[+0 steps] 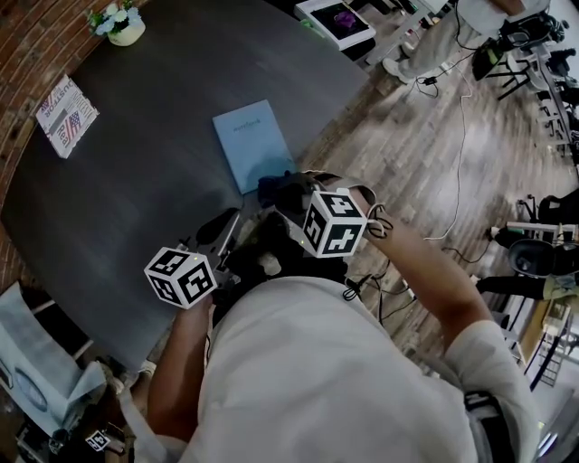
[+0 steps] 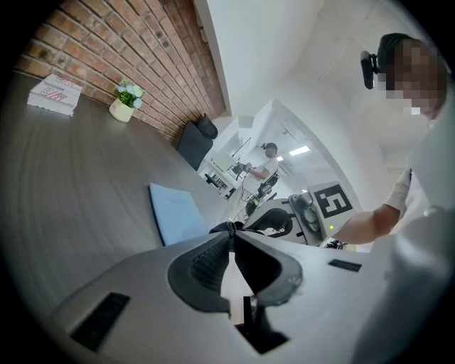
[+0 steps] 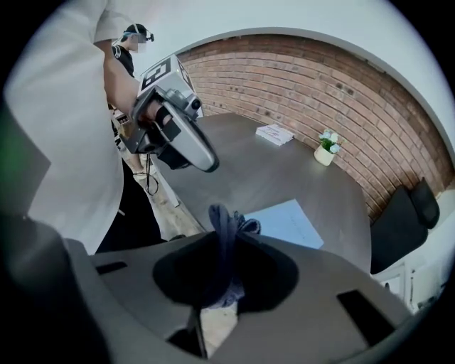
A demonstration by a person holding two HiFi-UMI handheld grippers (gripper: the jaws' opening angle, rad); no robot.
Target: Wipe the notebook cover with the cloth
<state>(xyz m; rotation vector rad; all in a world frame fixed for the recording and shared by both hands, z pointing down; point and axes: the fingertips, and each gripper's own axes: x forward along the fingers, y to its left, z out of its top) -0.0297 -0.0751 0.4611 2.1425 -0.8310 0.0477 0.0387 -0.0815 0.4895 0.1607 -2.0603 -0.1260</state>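
Dark round bench (image 1: 136,190) beside a brick wall. The light-blue notebook (image 1: 253,145) lies flat at 11 o'clock from my right gripper (image 3: 226,240), whose fingers are clenched on the dark cloth (image 3: 222,213). The left gripper (image 2: 232,234) has its fingers clenched on nothing. My advice: lay the cloth flat on the cover and stroke lightly so the notebook does not slide.

The dark round worktop (image 1: 154,172) carries a pale blue notebook (image 1: 253,145), a small flower pot (image 1: 120,25) and a striped booklet (image 1: 66,115), well apart.

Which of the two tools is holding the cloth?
The right tool, clamped on the dark cloth; the left tool is shut on nothing.
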